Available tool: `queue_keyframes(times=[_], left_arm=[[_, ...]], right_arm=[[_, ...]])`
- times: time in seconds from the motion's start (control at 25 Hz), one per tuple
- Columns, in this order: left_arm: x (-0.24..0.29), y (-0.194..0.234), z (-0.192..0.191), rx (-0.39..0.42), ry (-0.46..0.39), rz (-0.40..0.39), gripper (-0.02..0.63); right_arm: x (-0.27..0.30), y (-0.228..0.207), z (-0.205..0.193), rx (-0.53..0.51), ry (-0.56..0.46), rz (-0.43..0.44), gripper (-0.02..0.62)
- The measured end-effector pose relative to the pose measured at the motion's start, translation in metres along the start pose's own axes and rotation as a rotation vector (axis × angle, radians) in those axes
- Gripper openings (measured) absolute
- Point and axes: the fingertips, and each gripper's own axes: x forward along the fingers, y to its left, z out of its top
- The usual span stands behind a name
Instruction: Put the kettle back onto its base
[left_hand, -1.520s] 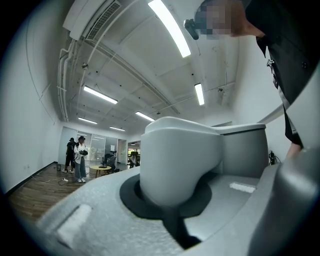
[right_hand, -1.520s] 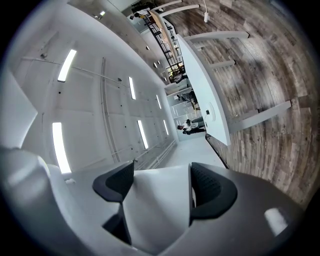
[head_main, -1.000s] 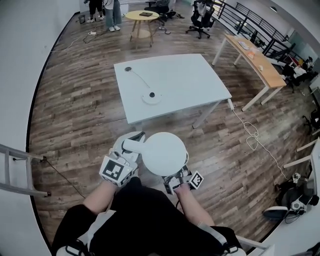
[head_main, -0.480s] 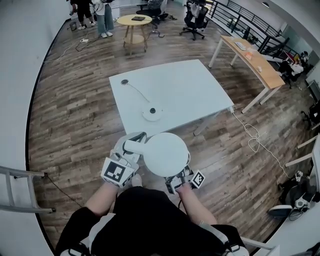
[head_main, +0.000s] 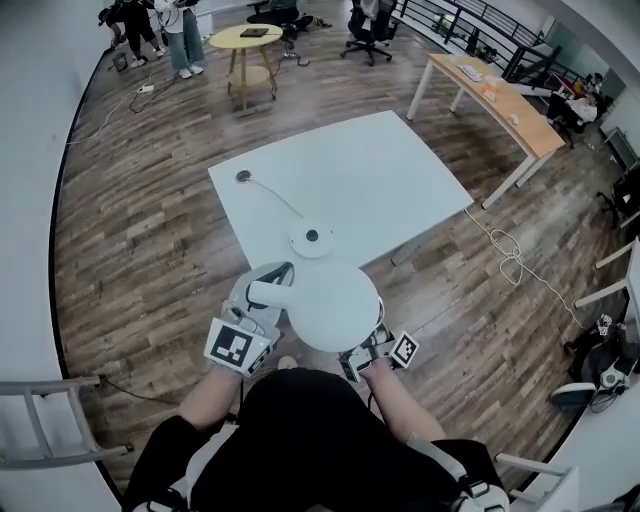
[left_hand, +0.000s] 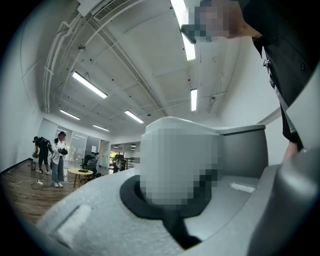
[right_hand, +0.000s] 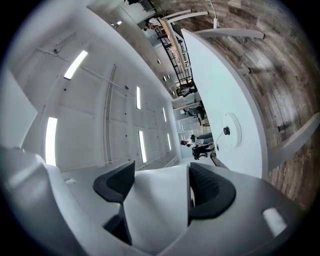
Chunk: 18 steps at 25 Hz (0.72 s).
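Kettle (head_main: 330, 305) gripped btwn left gripper (head_main: 262, 290), right gripper (head_main: 365, 345) jaws.

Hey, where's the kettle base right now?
In the head view, the base sits centre-frame on the white table, near its closest edge, just beyond the raised kettle.

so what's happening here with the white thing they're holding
A person is holding a white kettle in the air with two tools. The left hand-held gripper is shut on its handle, and the right hand-held gripper is clamped on the opposite side of the body. The round base sits bare near the close edge of the white table, just ahead of the kettle. The kettle is not yet on it.
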Motion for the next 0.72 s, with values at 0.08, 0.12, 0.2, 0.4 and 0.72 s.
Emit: queue_keyframes(times=[0.08,0.12,0.2,0.4,0.72], left_arm=[[0.005,0.007,-0.004,-0.003,-0.001,-0.018,-0.002],[0.008,0.013,-0.006,-0.005,0.000,-0.024,-0.002],[0.012,0.022,-0.009,-0.010,0.005,-0.030,0.000],[0.019,0.036,-0.015,-0.016,0.013,-0.033,0.000],[0.044,0.068,-0.020,-0.017,0.020,-0.005,0.000]], right_arm=[[0.006,-0.005,0.002,-0.008,-0.015,0.003,0.337],[0.009,-0.008,0.002,-0.010,-0.023,0.002,0.337],[0.015,-0.013,0.003,-0.009,-0.034,-0.004,0.337],[0.026,-0.025,0.007,-0.007,-0.039,-0.012,0.337],[0.066,-0.038,0.024,0.011,-0.003,-0.016,0.337]])
